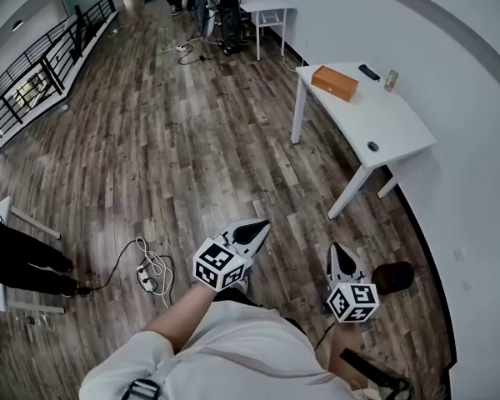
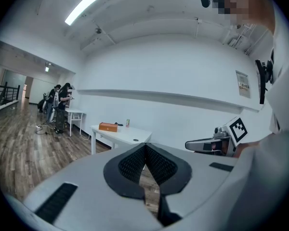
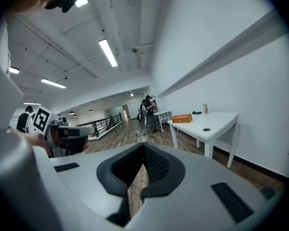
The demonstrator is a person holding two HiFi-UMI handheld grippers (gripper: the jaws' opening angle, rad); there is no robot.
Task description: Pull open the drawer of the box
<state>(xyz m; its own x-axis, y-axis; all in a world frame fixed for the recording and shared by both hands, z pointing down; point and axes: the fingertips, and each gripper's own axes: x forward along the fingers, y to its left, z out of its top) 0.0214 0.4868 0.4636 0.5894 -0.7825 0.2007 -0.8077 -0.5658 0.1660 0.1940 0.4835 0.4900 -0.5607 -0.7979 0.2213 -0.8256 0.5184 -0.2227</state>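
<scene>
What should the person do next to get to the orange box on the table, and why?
Probably step toward the white table first. The orange box sits on its far end, well out of reach, while the left gripper and right gripper are both shut, empty, near the body.

Nothing is legible; the wall notice (image 2: 242, 83) is too small.

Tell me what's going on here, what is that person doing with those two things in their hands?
A person stands on the wooden floor, holding a gripper in each hand. The left gripper and the right gripper are both shut and empty. The orange box sits on the white table across the room, well away from both, so nothing has been pulled open yet.
</scene>
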